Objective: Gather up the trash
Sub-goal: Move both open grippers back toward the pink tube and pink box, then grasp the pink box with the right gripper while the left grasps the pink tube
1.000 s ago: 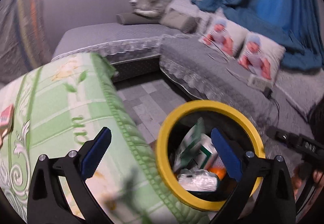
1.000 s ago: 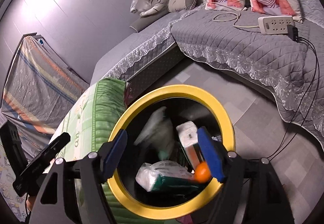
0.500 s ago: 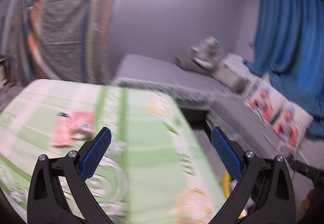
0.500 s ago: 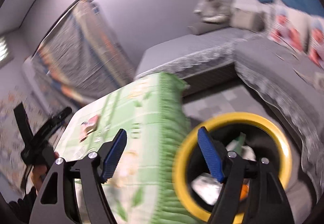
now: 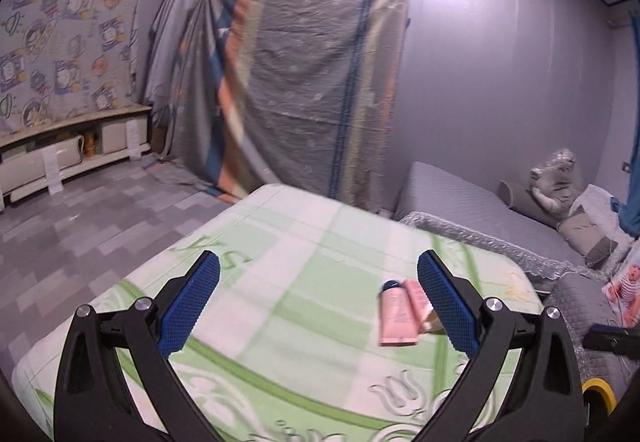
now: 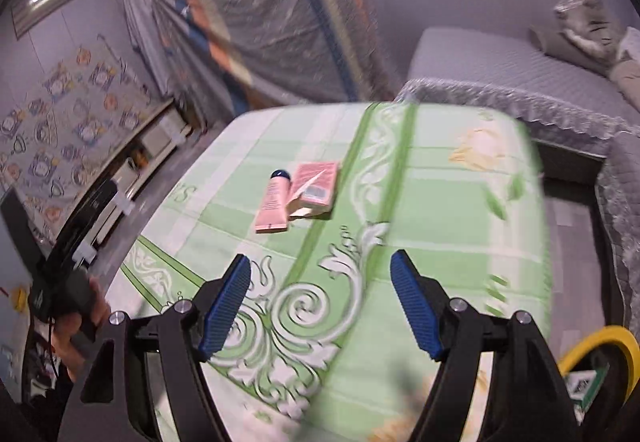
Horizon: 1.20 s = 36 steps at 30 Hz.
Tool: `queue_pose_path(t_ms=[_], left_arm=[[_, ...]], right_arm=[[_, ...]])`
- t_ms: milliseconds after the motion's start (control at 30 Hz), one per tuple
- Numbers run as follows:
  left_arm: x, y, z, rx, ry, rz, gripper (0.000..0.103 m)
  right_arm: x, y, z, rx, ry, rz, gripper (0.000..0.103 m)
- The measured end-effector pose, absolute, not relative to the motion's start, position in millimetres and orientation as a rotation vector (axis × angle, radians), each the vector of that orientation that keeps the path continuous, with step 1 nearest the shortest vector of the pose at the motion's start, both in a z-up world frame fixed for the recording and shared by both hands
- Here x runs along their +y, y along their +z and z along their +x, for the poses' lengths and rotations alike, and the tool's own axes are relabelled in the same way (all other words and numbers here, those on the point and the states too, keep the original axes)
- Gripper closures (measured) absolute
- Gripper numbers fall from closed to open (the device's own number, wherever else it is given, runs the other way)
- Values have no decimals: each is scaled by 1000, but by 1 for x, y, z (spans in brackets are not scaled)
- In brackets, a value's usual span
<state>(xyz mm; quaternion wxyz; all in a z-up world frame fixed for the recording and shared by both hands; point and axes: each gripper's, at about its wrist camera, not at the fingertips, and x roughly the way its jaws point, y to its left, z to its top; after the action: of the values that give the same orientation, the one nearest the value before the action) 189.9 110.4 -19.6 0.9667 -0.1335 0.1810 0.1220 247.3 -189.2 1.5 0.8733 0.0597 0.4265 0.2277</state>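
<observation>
A pink tube with a dark cap (image 6: 273, 202) (image 5: 394, 316) lies on the green patterned bed cover (image 6: 440, 202) (image 5: 280, 282), touching an opened pink carton (image 6: 316, 188) (image 5: 418, 300). My right gripper (image 6: 320, 300) is open and empty, hovering over the cover short of the tube and carton. My left gripper (image 5: 318, 302) is open and empty too, with the tube and carton just inside its right finger (image 5: 448, 306) in the picture. The yellow-rimmed trash bin (image 6: 600, 354) (image 5: 598, 394) with packaging inside shows at the lower right edge.
A grey quilted sofa (image 5: 480, 214) with cushions and a plush toy (image 5: 556, 182) runs along the right. A plastic-draped wardrobe (image 5: 300, 82) stands behind the bed. Low shelves (image 5: 60, 150) line the left wall over tiled floor. A hand (image 6: 76, 330) holds the left gripper's handle.
Both grippers have swung away from the bin, up and left across the bed. The tube and carton have come into view ahead; the bin has slid to the lower right edge. Jaws stayed open.
</observation>
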Motion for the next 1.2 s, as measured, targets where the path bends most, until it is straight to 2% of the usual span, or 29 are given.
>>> queue_pose_path(t_ms=[333,600,833,900,967,1133,1200], left_arm=[[157,-50,198,442,214,-326,8],[150,-66,209,482,178,-340,8],[153,-79,216,515,173,-368,8],[151,-81,218,525,169,-364,8],[150,-82,219,531,170,-355,8],[144,-81,222,551,173,-328,8],[139,-82,226,576,155,-319,8]], right_arm=[[-86,-64,395,1182,431,128,34],[-57,-92,440,1268,344,64,34],[-48,-112,444,1317,311,11,36],[-48,-118,446,1333,314,22,49],[-47,-123,446,1340,304,0,72],[-59,-109,436,1286,344,38,83],[-69,-98,428,1254,373,65,83]])
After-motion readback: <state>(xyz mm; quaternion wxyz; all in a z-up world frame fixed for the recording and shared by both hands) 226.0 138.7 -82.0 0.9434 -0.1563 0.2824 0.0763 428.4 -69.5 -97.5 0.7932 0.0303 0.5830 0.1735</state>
